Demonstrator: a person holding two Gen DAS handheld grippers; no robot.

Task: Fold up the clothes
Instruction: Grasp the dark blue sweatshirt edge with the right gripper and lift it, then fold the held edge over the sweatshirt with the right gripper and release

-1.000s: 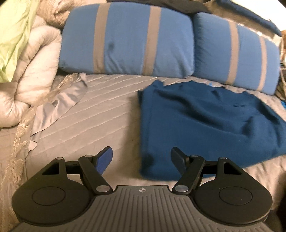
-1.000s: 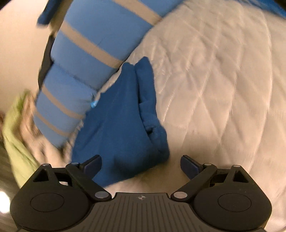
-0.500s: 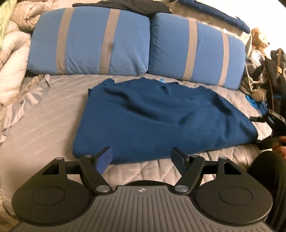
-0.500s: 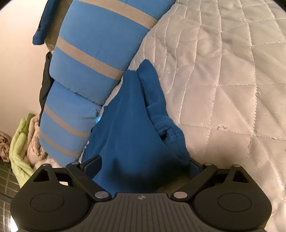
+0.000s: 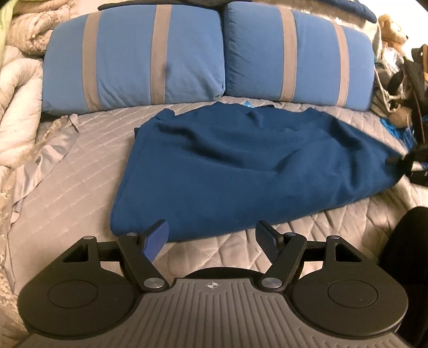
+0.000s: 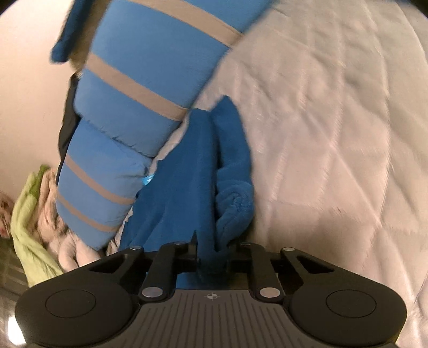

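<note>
Since half a second ago, the right gripper point(image 6: 212, 261) has gone from spread fingers around the cloth to fingers drawn together, pinching a bunched edge of the blue sweatshirt point(image 6: 187, 192). That view is blurred with motion. From the left wrist, the sweatshirt point(image 5: 248, 171) lies spread on the grey quilted bed point(image 5: 75, 187), its far edge just in front of two blue pillows point(image 5: 139, 61) with grey stripes, its right corner lifted toward the right gripper point(image 5: 412, 166) at the frame's edge. The left gripper point(image 5: 211, 238) hovers over the garment's near edge with fingers spread wide, holding nothing; its left pad point(image 5: 155, 238) overlaps the hem in the picture. A pale rumpled comforter point(image 5: 18, 88) is heaped at the left, and a teddy bear point(image 5: 393, 25) sits at the far right.
</note>
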